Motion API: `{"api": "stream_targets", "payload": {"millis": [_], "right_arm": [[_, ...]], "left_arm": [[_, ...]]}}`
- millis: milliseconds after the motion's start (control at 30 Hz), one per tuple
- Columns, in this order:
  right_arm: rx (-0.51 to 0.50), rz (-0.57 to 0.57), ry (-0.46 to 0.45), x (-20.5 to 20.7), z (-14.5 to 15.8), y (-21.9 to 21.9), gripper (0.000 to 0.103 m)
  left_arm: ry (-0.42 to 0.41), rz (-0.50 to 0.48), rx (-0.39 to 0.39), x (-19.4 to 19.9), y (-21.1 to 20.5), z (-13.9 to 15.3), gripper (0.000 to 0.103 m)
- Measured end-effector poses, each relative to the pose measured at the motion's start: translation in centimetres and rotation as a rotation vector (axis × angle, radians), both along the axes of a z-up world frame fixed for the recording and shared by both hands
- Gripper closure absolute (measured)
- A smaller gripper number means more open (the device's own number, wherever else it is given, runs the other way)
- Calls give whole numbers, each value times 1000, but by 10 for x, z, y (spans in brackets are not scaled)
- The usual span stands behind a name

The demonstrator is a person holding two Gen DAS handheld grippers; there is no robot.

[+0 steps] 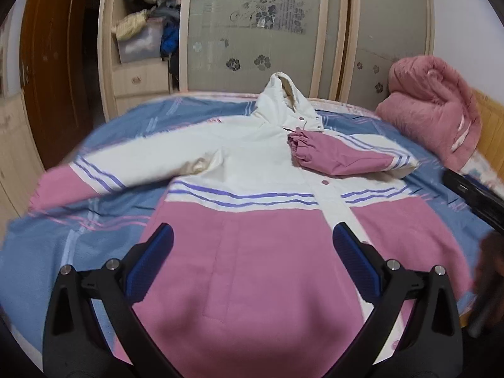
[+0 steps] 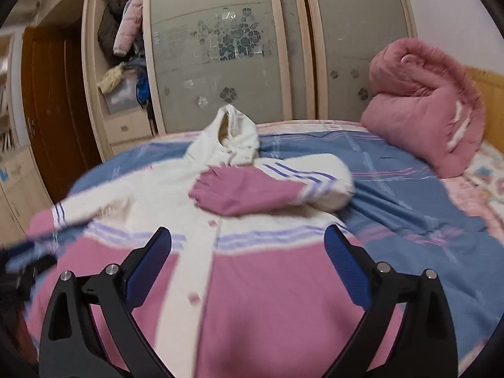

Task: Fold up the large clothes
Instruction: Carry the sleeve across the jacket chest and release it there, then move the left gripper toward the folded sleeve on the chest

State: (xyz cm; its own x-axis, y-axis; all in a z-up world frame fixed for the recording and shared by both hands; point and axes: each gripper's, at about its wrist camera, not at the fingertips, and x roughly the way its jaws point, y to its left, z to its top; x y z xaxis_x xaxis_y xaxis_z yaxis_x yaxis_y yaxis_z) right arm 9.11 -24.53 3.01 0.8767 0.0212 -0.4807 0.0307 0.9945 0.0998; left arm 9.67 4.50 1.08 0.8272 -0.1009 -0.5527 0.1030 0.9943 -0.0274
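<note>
A large hooded jacket (image 1: 252,163), white on top and pink below with purple stripes, lies face up on the bed. It also shows in the right wrist view (image 2: 226,271). Its right sleeve (image 1: 340,156) is folded across the chest, also seen in the right wrist view (image 2: 261,192). Its left sleeve (image 1: 94,173) lies stretched out to the left. My left gripper (image 1: 252,258) is open and empty above the pink lower front. My right gripper (image 2: 249,258) is open and empty above the button placket. The right gripper's body shows at the right edge of the left wrist view (image 1: 472,195).
The blue striped bedsheet (image 2: 409,195) covers the bed. A rolled pink quilt (image 2: 425,107) sits at the back right by the wooden headboard (image 2: 488,85). Behind the bed stands a wardrobe with frosted sliding doors (image 2: 226,47) and an open section stuffed with clothes (image 2: 126,47).
</note>
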Motion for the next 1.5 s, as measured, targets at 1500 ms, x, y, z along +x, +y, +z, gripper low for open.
{"api": "stream_targets", "payload": {"millis": [1500], "right_arm": [[32,-18,20,-43,-47,-42,5]], "left_arm": [[10,-18,-45,0,-16,-35,2]]}}
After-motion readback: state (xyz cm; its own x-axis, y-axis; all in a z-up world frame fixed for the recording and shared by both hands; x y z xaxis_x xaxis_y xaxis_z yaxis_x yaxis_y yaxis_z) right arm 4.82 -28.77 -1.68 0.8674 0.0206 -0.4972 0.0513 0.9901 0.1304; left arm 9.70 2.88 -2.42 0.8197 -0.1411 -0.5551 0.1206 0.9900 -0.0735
